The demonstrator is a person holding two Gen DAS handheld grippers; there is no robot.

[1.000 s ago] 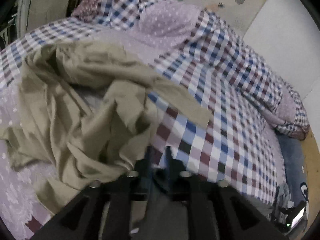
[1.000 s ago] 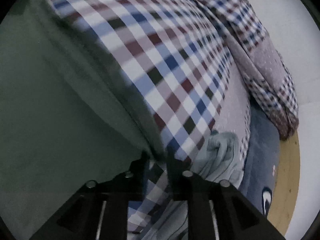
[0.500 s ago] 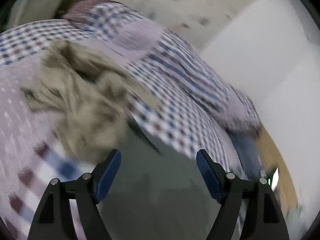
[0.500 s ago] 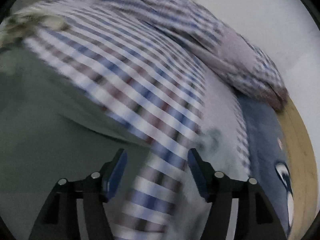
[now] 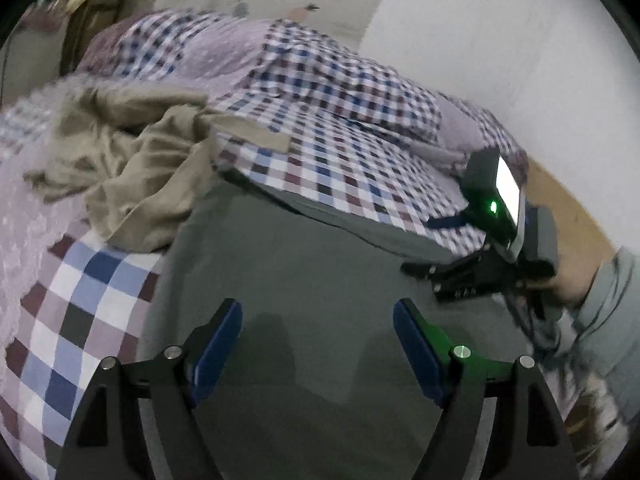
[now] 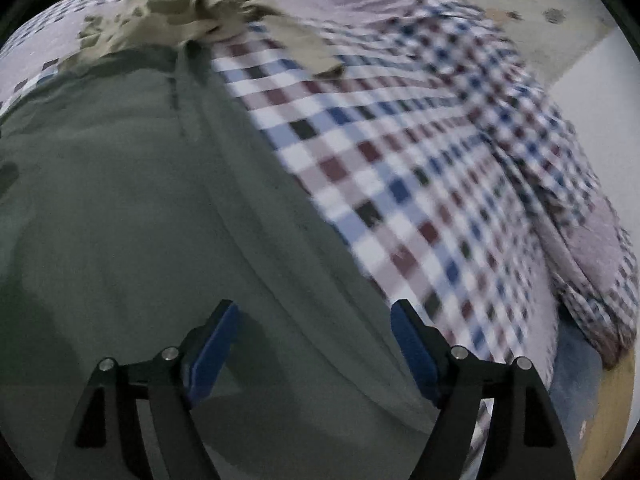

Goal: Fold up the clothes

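Observation:
A dark grey-green garment [image 5: 304, 280] lies spread flat on the checked bed cover, seen large in both wrist views [image 6: 132, 216]. My left gripper [image 5: 318, 344] hovers just above its near part, open, with nothing between its blue pads. My right gripper [image 6: 314, 344] is open too, above the same garment near its right edge; it also shows at the right of the left wrist view [image 5: 452, 240], held by a hand in a grey sleeve. A crumpled beige garment [image 5: 132, 168] is heaped beyond the green one [image 6: 188, 20].
The bed cover [image 5: 360, 160] is blue, maroon and white check with mauve patches. A checked pillow or folded quilt [image 6: 580, 216] lies along the far right. White wall [image 5: 520, 40] and a wooden bed edge [image 5: 572, 208] border the right side.
Both grippers were shut on the grey-green garment's edge a second ago; both have let go, opened wide and lifted back. The garment now lies flat.

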